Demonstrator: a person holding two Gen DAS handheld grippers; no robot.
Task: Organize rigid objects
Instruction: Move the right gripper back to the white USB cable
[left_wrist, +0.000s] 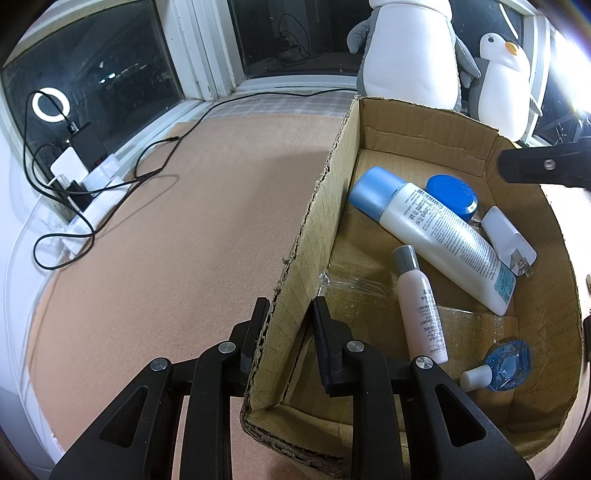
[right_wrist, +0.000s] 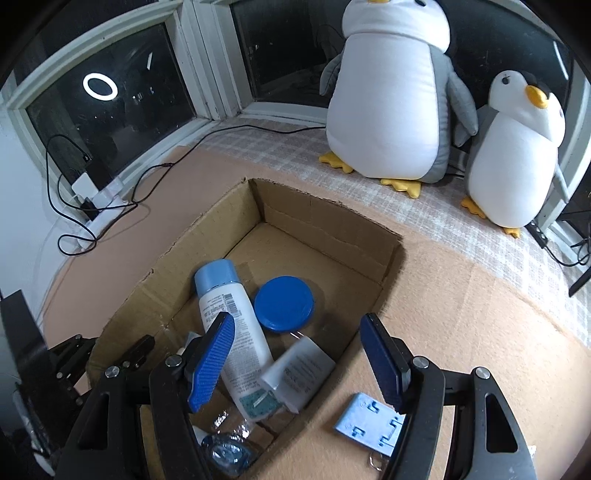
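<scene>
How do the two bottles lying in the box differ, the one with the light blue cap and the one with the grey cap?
The blue-capped bottle is clearly larger and wider than the grey-capped bottle. Its body is white with dense dark print and a blue patch at the base; the grey-capped one is pale pink. The blue-capped bottle lies diagonally, and the grey-capped one lies at a different angle, nearer the left gripper. Both lie on their sides, capped, inside the cardboard box.

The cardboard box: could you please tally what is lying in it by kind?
Inside the cardboard box:
Bottles: 3: large white bottle, slim white bottle, small clear blue bottle
Jars: 1: blue-lidded jar
Chargers: 1: white plug adapter
Total: 5
</scene>
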